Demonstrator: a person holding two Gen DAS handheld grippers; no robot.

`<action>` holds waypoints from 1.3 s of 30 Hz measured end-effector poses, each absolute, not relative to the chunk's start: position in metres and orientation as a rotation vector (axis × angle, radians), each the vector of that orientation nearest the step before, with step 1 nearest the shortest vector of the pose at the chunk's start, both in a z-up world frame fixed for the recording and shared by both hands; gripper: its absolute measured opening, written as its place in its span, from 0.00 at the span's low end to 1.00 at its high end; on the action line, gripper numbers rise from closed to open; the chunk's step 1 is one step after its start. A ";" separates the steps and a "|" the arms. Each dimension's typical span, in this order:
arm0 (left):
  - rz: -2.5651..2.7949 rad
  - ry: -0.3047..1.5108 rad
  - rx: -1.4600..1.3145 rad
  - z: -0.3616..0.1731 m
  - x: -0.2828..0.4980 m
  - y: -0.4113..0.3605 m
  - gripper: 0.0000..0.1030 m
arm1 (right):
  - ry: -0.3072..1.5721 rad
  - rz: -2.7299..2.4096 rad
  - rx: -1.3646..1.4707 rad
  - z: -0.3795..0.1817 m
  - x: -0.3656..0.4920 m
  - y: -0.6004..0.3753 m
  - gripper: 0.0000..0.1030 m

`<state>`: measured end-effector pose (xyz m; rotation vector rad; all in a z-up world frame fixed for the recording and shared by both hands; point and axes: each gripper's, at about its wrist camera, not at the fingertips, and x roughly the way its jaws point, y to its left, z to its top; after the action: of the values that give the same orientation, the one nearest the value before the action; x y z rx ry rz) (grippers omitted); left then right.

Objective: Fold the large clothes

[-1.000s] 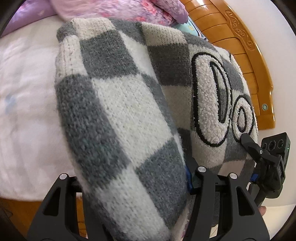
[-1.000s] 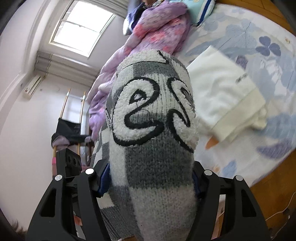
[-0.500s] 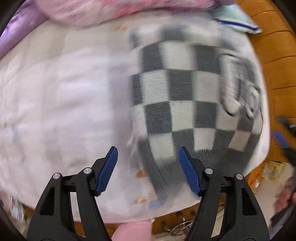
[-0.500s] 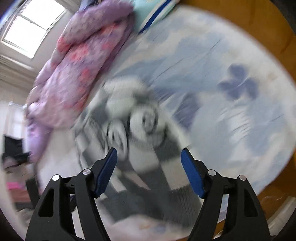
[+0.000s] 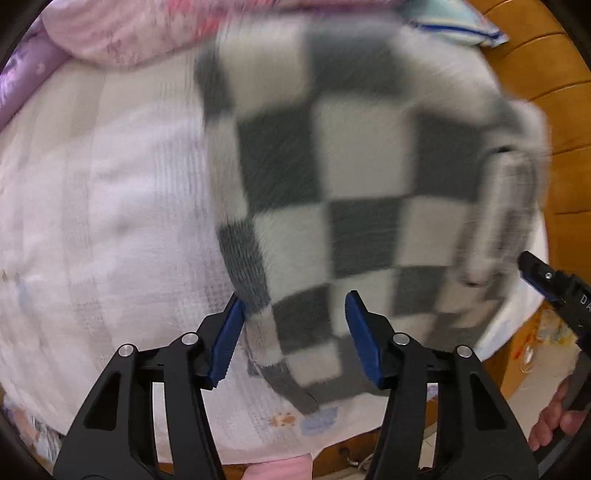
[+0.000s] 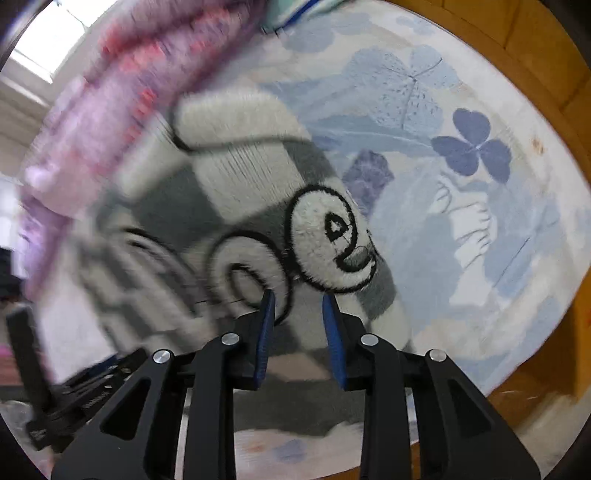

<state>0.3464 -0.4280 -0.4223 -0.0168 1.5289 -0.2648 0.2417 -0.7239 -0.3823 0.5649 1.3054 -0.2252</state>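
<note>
The bed (image 5: 92,221) carries a pale quilted cover on one side and a sheet with blue leaf prints (image 6: 472,147) on the other, with a pink and purple quilt (image 5: 122,33) bunched at the far end and a wooden frame (image 5: 561,110) around it. The checked grey and white sweater (image 5: 351,177) lies on the bed near its front edge, already in a thick bundle. Its long axis seems to run across the bed from one hand to the other, with the big fluffy letters (image 6: 328,240) at the end near the right hand.

The left gripper (image 5: 295,332) points down over the plain checked end. Its jaws stand apart and are closing a little. The hem corner of the sweater lies between them, but the pads do not seem to press on it.

The right gripper (image 6: 297,325) is over the lettered end. Its jaws are closing and are now quite narrow. The knit is just ahead of them and below, but I cannot say that they pinch any cloth.

Each hand is nearer to its own end, so I judge the next move is a grip on both ends together.
</note>
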 end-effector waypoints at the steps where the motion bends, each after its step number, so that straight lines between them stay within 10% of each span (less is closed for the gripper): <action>1: -0.300 1.481 -0.001 -0.403 0.338 -0.425 0.69 | 1.272 -0.236 0.583 -0.365 0.229 -0.724 0.29; 4: -0.433 1.391 -0.037 -0.357 0.311 -0.417 0.75 | 1.178 -0.216 0.600 -0.318 0.204 -0.712 0.67; 10: -0.572 1.156 -0.027 -0.246 0.227 -0.383 0.89 | 0.979 -0.197 0.454 -0.204 0.110 -0.637 0.88; 21: -0.622 0.831 0.161 -0.100 0.018 -0.281 0.95 | 0.753 -0.353 0.282 -0.085 -0.090 -0.470 0.93; 39: -0.152 0.612 0.577 -0.094 -0.045 -0.183 0.95 | 0.722 -0.480 0.426 -0.087 -0.145 -0.342 0.93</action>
<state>-0.0449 -0.1830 -0.0938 0.5775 0.6123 -0.1516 -0.1452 -0.3425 -0.0874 0.4260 0.7225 -0.4802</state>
